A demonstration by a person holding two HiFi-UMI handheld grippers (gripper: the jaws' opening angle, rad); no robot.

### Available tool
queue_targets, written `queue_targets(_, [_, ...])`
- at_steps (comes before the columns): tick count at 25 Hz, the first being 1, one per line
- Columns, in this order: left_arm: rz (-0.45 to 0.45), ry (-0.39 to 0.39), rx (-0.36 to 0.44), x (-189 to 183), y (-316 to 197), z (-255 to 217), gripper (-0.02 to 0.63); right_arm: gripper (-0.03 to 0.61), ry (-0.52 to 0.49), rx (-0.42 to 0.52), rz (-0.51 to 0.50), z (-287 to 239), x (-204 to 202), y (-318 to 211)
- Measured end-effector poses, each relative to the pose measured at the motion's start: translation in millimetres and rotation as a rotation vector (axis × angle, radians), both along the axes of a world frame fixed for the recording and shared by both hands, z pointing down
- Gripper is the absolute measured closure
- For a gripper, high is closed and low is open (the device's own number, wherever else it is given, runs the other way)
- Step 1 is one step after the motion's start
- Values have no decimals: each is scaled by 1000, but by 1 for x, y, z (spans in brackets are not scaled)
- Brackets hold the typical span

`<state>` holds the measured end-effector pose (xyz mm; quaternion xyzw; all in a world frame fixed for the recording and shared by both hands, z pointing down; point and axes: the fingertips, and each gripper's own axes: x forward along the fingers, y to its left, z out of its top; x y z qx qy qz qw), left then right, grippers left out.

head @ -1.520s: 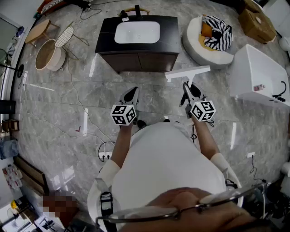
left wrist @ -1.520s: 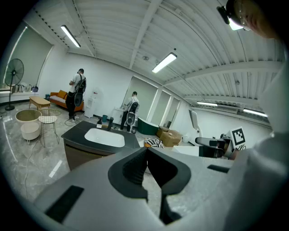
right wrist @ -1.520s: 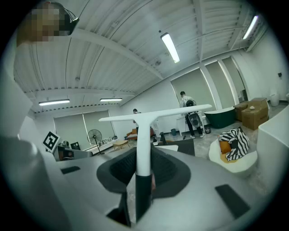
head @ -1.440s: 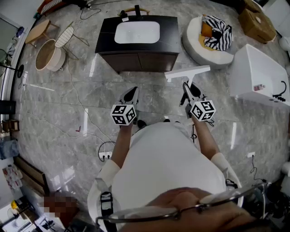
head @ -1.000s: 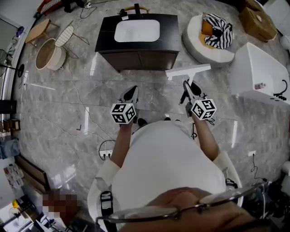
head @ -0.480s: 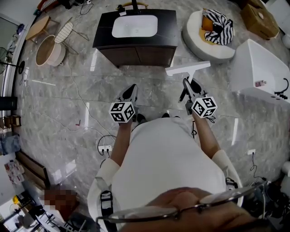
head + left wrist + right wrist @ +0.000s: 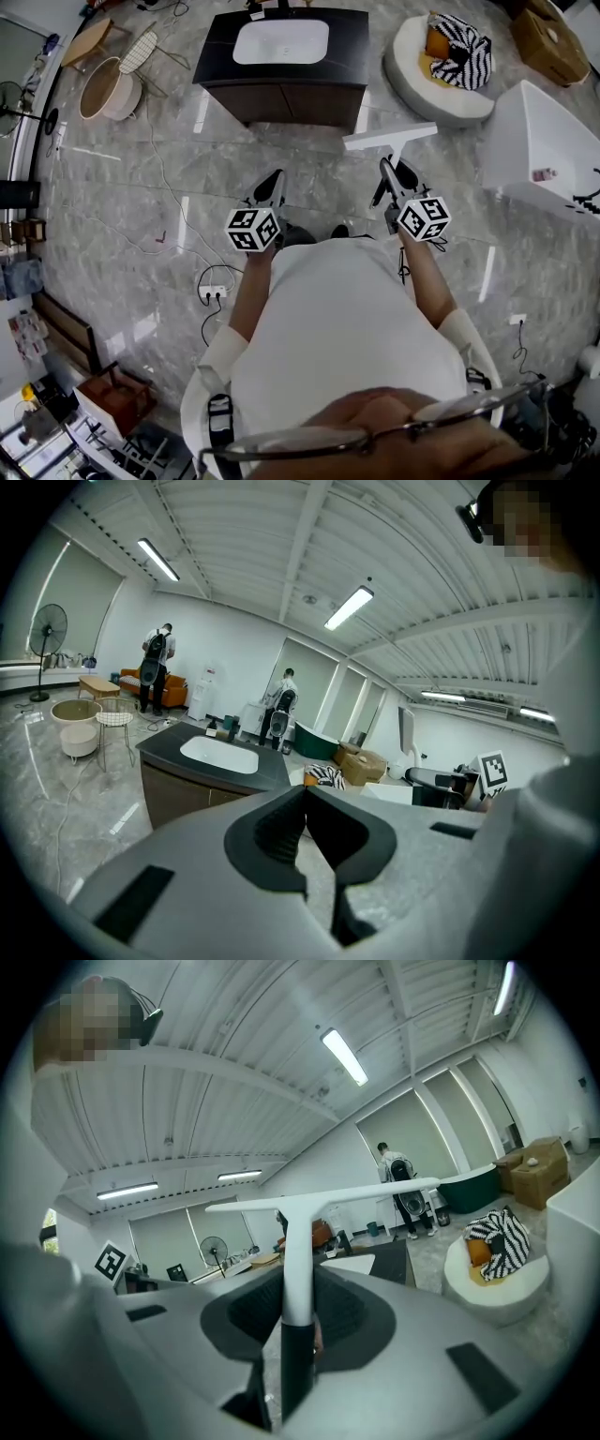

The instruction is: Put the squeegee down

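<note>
My right gripper (image 7: pixel 390 176) (image 7: pixel 298 1321) is shut on the squeegee's handle. The squeegee (image 7: pixel 389 139) (image 7: pixel 302 1218) is white with a long flat blade held crosswise above the jaws; its lower handle is dark. It hangs in the air over the marble floor, short of the dark vanity (image 7: pixel 281 58) with a white basin (image 7: pixel 280 41). My left gripper (image 7: pixel 270 188) (image 7: pixel 306 844) is shut with nothing in it, level with the right one and to its left.
A round white seat with a striped cushion (image 7: pixel 442 64) lies right of the vanity, a white tub (image 7: pixel 548 145) at far right. A cable and power strip (image 7: pixel 212 292) lie on the floor at left. Two people (image 7: pixel 155 667) stand far off.
Both grippers and the squeegee have moved forward toward the vanity as the person walks. The grip on the squeegee is unchanged.
</note>
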<state>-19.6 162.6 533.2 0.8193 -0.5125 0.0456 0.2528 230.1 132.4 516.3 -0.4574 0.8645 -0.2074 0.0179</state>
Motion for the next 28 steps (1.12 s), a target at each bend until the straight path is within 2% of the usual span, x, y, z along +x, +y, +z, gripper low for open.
queue_targets(7, [-14,-12,-34,-3,11,10,609,485,-13,-26,-19,12,-7,2])
queue_targets(14, [-1,-5,-35,-9,2,15,609,485,-8,-27,-11,18,-15,-2])
queue_targets(28, [91,23,-40,-53,-82,23,609,485,49,-57,36,16,-66,-57])
